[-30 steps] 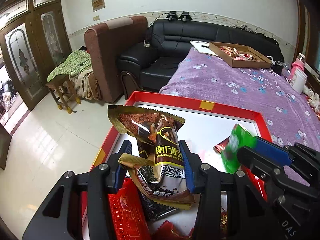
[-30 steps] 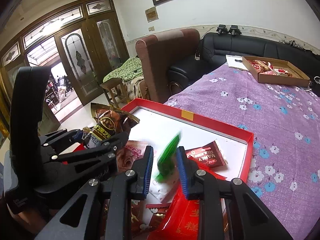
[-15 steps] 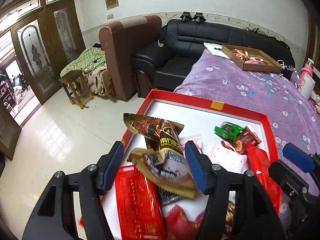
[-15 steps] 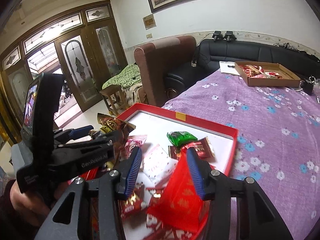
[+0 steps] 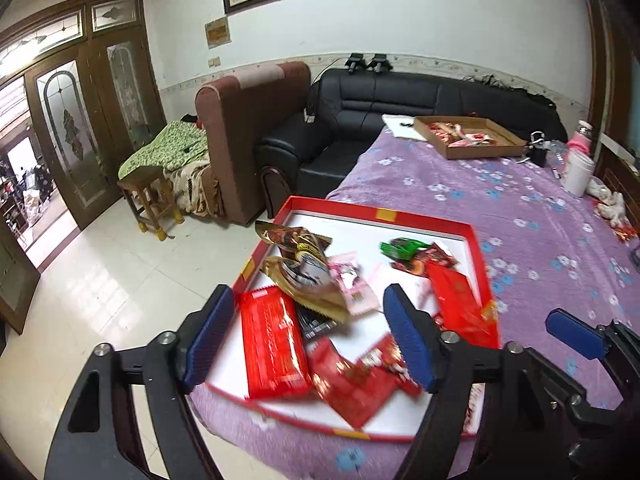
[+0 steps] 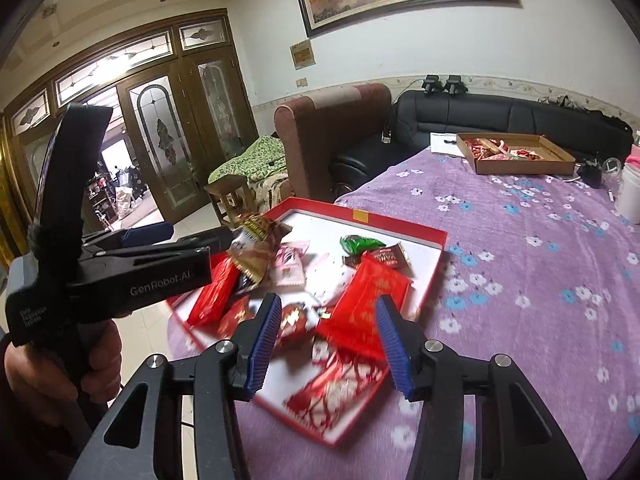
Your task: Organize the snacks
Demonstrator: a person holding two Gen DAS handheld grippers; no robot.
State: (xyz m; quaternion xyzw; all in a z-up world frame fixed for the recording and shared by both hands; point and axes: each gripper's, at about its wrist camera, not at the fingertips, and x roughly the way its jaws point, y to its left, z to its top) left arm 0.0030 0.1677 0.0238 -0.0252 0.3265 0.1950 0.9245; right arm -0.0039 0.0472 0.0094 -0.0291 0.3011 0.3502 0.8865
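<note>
Both grippers are hovering with nothing in their grasp above a red-rimmed tray (image 5: 476,248) of snacks sitting at the near-left corner of a purple flowered bed (image 5: 532,216). The left gripper (image 5: 310,338) is holding its blue fingers (image 5: 210,334) spread wide over the tray's near end, and the right gripper (image 6: 326,342) is likewise standing with fingers spread apart, gripping nothing.

Inside the tray, a brown-and-gold sesame packet (image 5: 304,268) is lying at the far left, partly overlapping a pink wrapper (image 5: 352,284). A long red packet (image 5: 274,346) is resting at the near left, a green candy (image 5: 400,249) is sitting toward the far right beside a dark red wrapper (image 5: 430,258), and more red packs (image 5: 356,380) are crowding the near side.

The snacks appear gathered into the tray but are still overlapping in a loose heap, so collecting looks largely done while sorting or straightening seems to remain. A brown cardboard box (image 5: 468,136) holding further snacks is waiting at the far end of the bed, well apart from the tray; whether its contents belong to this job cannot be told.
</note>
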